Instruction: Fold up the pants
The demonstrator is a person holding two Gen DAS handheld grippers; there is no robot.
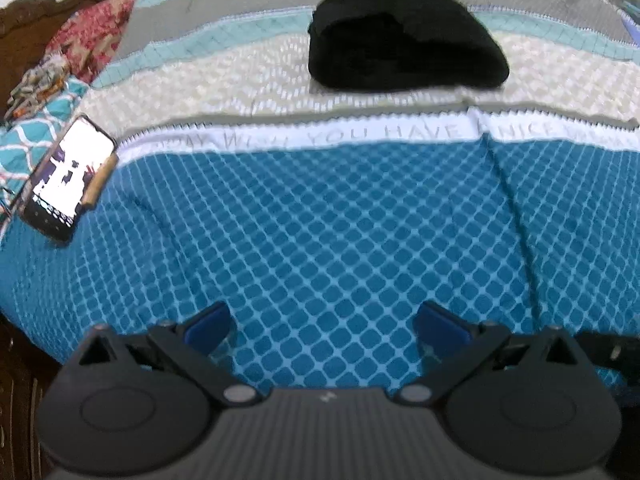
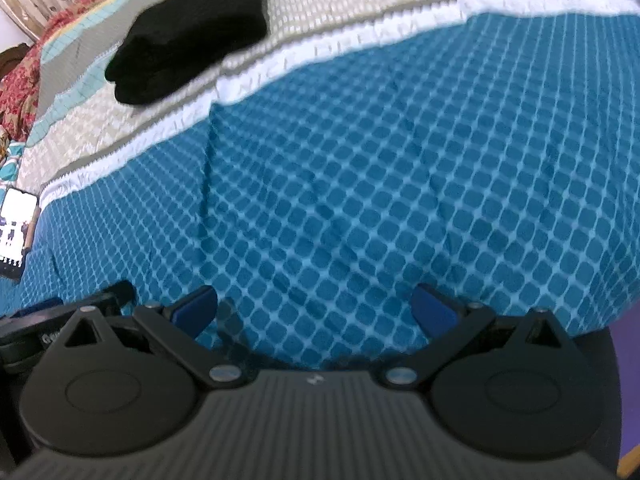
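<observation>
The black pants (image 1: 404,40) lie folded in a compact bundle on the cream and grey stripes of the bedspread, far from both grippers. They also show at the upper left of the right wrist view (image 2: 192,36). My left gripper (image 1: 324,326) is open and empty over the blue diamond-pattern part of the bedspread (image 1: 320,220). My right gripper (image 2: 316,312) is open and empty over the same blue area (image 2: 380,180), near the bed's front edge. Part of the left gripper (image 2: 52,320) shows at the lower left of the right wrist view.
A phone with a lit screen (image 1: 68,176) lies on the bed at the left; it also shows in the right wrist view (image 2: 16,232). Red patterned fabric (image 1: 92,36) and a dark wooden headboard (image 1: 32,24) are at the far left.
</observation>
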